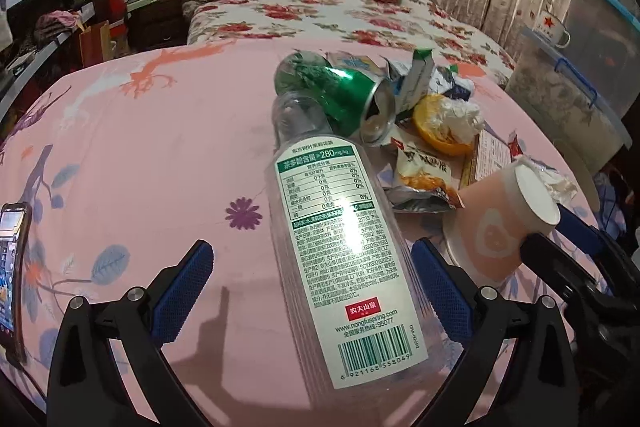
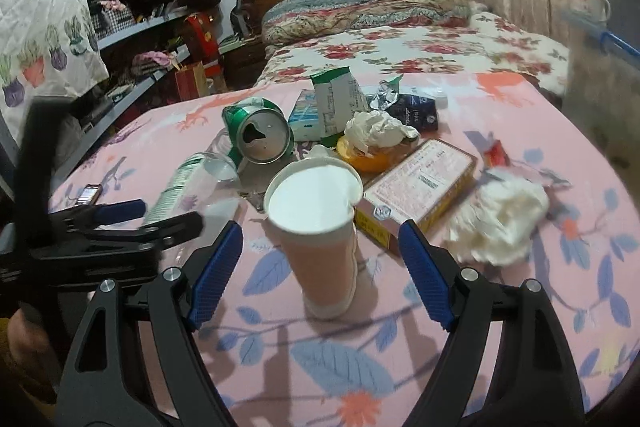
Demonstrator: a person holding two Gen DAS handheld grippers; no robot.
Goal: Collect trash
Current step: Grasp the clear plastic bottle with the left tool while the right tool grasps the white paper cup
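Observation:
A clear plastic bottle (image 1: pixel 340 247) with a white and green label lies on the pink cloth between the open fingers of my left gripper (image 1: pixel 312 279); it also shows in the right wrist view (image 2: pixel 188 183). A pink paper cup (image 2: pixel 320 227) stands between the open fingers of my right gripper (image 2: pixel 320 259), untouched; in the left wrist view it (image 1: pixel 504 223) appears next to the right gripper's finger. Behind lie a crushed green can (image 2: pixel 258 135), an orange peel with tissue (image 2: pixel 372 143), a yellow box (image 2: pixel 420 187), snack wrappers (image 1: pixel 420 183), cartons (image 2: pixel 336 99) and a white tissue wad (image 2: pixel 500 219).
The pink flowered table cloth (image 1: pixel 140 167) covers the surface. A phone (image 1: pixel 14 259) lies at its left edge. A bed (image 2: pixel 420 47) stands behind, shelves (image 2: pixel 132 27) at the left, and a clear storage bin (image 1: pixel 572 99) at the right.

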